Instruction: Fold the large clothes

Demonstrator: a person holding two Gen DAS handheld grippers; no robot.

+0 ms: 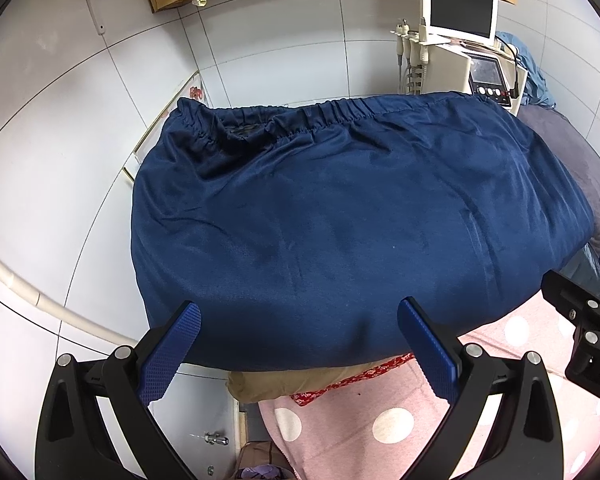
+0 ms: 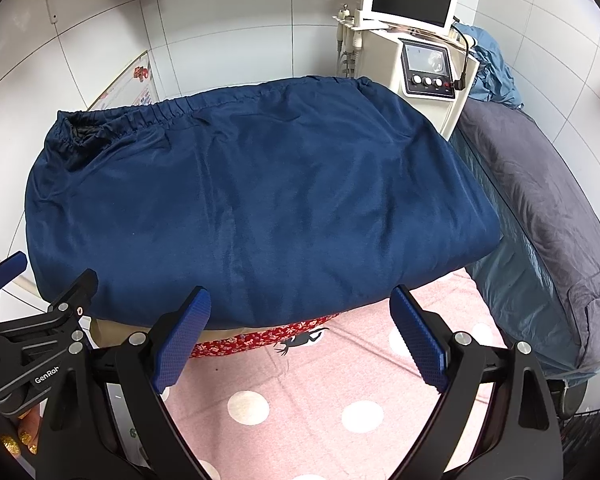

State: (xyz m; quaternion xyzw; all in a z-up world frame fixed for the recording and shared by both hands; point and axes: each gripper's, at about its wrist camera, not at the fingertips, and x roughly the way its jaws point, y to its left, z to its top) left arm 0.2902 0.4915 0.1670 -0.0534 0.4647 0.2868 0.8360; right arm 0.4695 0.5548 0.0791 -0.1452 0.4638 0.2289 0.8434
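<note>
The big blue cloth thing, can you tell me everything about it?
The blue garment is dark navy, smooth and slightly shiny, with soft creases. A gathered elastic waistband runs along its far edge. It lies spread flat, folded over on itself, its near edge resting on a pink dotted blanket and red flowered fabric. Neither gripper touches it.

garment (image 1: 340, 220): navy, plain | blanket (image 2: 320, 392): pink, white polka dots | cloth (image 2: 260, 338): red floral | fingers (image 2: 184, 340): blue pads, black arms
</note>
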